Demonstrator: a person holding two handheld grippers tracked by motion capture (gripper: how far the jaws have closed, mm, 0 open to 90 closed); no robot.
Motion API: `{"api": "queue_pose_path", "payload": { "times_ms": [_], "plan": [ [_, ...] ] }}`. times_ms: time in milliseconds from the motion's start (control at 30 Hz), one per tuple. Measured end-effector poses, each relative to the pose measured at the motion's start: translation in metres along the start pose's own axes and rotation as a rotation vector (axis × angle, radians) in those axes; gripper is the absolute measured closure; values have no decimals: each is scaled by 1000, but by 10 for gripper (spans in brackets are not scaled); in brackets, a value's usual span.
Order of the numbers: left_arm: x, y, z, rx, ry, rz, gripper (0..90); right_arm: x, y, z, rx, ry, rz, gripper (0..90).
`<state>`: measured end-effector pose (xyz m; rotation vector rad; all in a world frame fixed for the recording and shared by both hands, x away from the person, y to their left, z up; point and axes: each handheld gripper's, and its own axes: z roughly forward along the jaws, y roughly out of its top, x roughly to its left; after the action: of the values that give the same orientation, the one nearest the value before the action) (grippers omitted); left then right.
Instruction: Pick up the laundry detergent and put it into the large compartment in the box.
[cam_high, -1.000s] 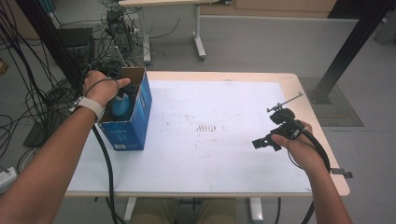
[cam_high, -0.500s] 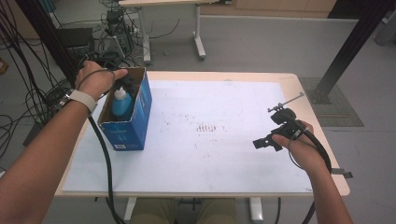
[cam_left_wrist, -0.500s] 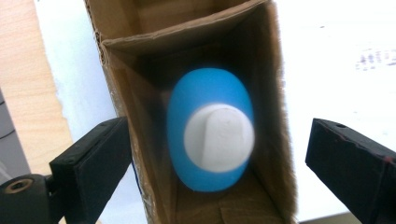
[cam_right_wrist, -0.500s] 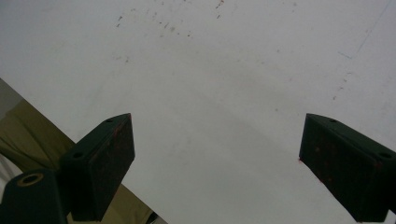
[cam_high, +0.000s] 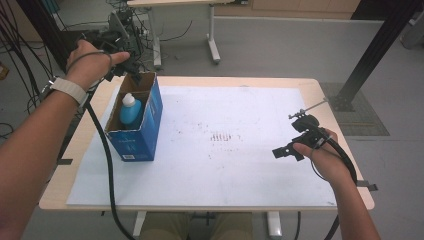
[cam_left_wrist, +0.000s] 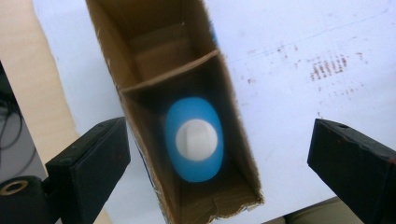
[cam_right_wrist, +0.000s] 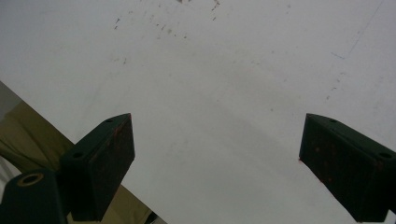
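A blue cardboard box (cam_high: 145, 131) stands open-topped at the table's left, split by a divider. A blue bottle (cam_high: 130, 111) with a white cap stands upright in its nearer compartment. My left gripper (cam_high: 131, 64) hangs above the box's far end, apart from it. Looking straight down, the left gripper view has the bottle (cam_left_wrist: 194, 140) inside the box (cam_left_wrist: 233, 154). There my left gripper (cam_left_wrist: 217, 135) is open; its jaws have just been opening and grip nothing. At the right, my right gripper (cam_high: 290, 145) hovers low over the white sheet (cam_right_wrist: 210, 70), and in its own view this gripper (cam_right_wrist: 215, 140) is open and empty.
A white sheet (cam_high: 235, 150) covers most of the wooden table (cam_high: 320, 90). The left gripper's black cable (cam_high: 105, 160) trails down over the front left edge. Cables and equipment (cam_high: 120, 25) crowd the floor behind the box. A black post (cam_high: 370, 55) stands beyond the right corner.
My left hand has risen out of the box, and the bottle now stands free in it. The right hand has stayed where it was.
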<state>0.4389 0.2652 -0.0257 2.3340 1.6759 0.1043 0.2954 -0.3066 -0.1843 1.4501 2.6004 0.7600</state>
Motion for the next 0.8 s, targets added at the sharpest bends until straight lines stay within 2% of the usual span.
{"api": "queue_pose_path", "payload": {
  "times_ms": [133,333,467,600,733,800],
  "plan": [
    [-11,2,-17,-22,-4,78,60,0,1,-1,1,-1,1,100],
    [-29,16,-31,-12,-4,205,61,1,2,-3,-2,-3,0,100],
    [-40,22,-35,-5,1,272,61,0,0,-5,-3,-5,3,100],
    [-49,29,-35,10,-29,334,60,-2,-2,-5,-4,-5,11,100],
    [-64,37,-33,32,-34,420,60,-4,-4,-5,-5,-3,17,100],
    [-69,39,-31,37,-50,460,59,-5,-5,-5,-7,-3,21,100]
  ]
}}
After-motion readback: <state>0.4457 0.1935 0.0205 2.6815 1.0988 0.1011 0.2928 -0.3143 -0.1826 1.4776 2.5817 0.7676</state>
